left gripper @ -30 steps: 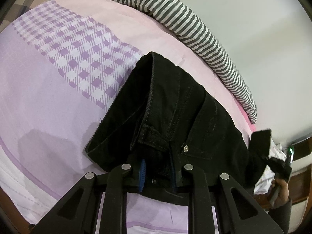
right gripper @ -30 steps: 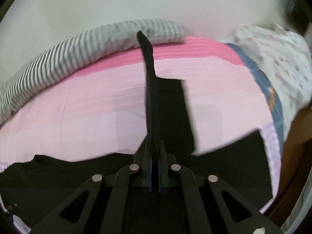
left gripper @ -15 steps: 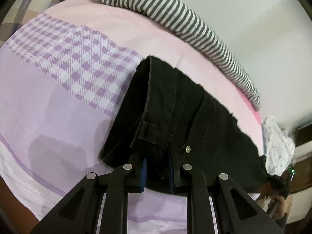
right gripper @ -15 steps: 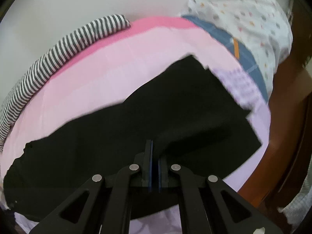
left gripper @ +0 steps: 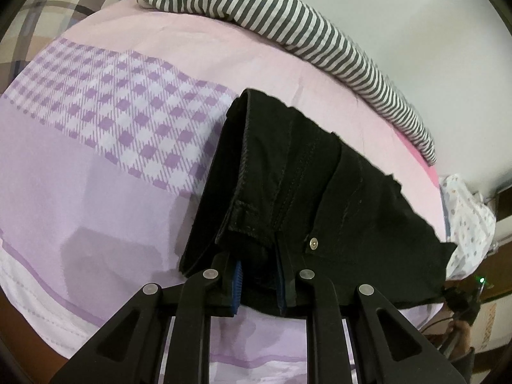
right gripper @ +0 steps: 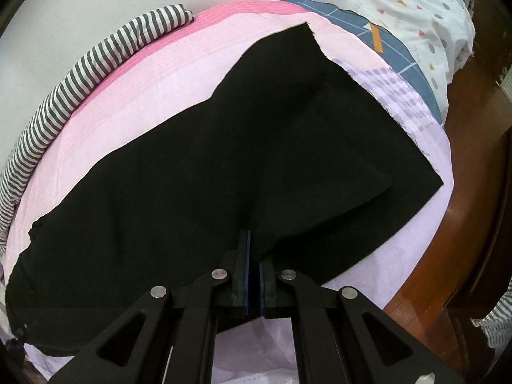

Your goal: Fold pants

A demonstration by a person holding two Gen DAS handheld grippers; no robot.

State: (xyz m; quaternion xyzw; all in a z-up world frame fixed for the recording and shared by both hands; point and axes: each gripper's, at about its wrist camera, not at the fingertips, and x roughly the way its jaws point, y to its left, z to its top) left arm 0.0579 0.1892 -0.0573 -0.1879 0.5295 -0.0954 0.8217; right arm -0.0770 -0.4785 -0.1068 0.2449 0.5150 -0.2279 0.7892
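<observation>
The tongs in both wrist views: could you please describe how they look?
Both the left tongs and the right tongs are matte black, with angular linkage bars that have triangular cut-outs, round silver pivot pins, and blue ribbed pads lining the inner faces of the fingers. No cables or markings show.

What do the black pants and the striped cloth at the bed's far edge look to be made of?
The black pants look like denim: matte, heavy weave, double-stitched seams, a metal rivet and frayed hems. The striped cloth looks like thin, soft woven cotton or a blend, with a matte finish; it wrinkles and drapes limply. The exact fibre cannot be told.
</observation>
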